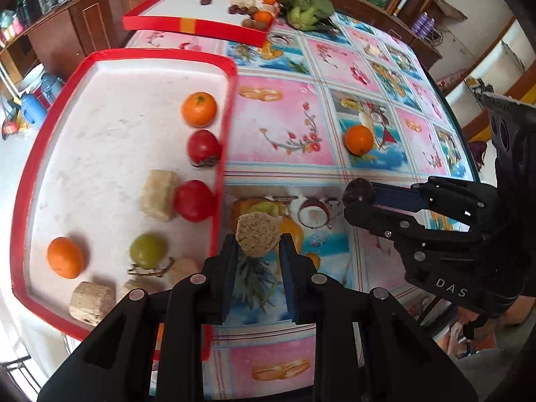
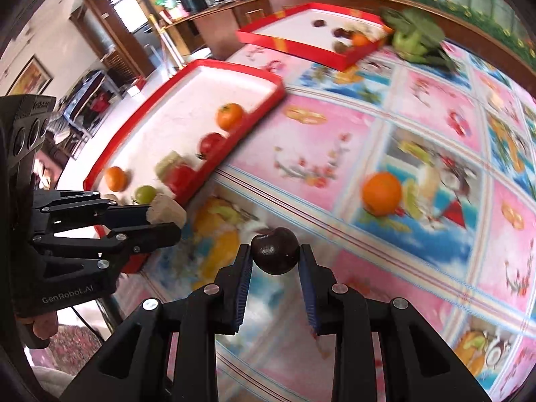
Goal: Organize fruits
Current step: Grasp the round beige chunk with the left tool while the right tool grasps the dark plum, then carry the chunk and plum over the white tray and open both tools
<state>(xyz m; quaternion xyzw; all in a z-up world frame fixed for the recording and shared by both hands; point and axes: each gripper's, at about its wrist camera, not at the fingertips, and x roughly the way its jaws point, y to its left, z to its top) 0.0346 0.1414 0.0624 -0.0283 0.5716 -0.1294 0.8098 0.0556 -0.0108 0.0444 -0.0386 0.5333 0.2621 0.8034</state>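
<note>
Dark cherry [image 2: 274, 251] pinched between right claw [image 2: 275, 255] tips (left claw [image 1: 258, 244] pinching beige chunk [image 1: 257, 237]).

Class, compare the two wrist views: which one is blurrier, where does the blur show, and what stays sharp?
Right wrist view: the tablecloth and loose orange are smeared, while the dark fruit in the right claw stays sharp. Left wrist view: mostly crisp, slight smear on the near tray fruits; both bend straight edges, fisheye style.

pale beige fruit chunk [image 1: 257, 234] pinched aloft; dark round cherry [image 2: 275, 250] pinched aloft; loose orange [image 1: 359, 140] on tablecloth.
</note>
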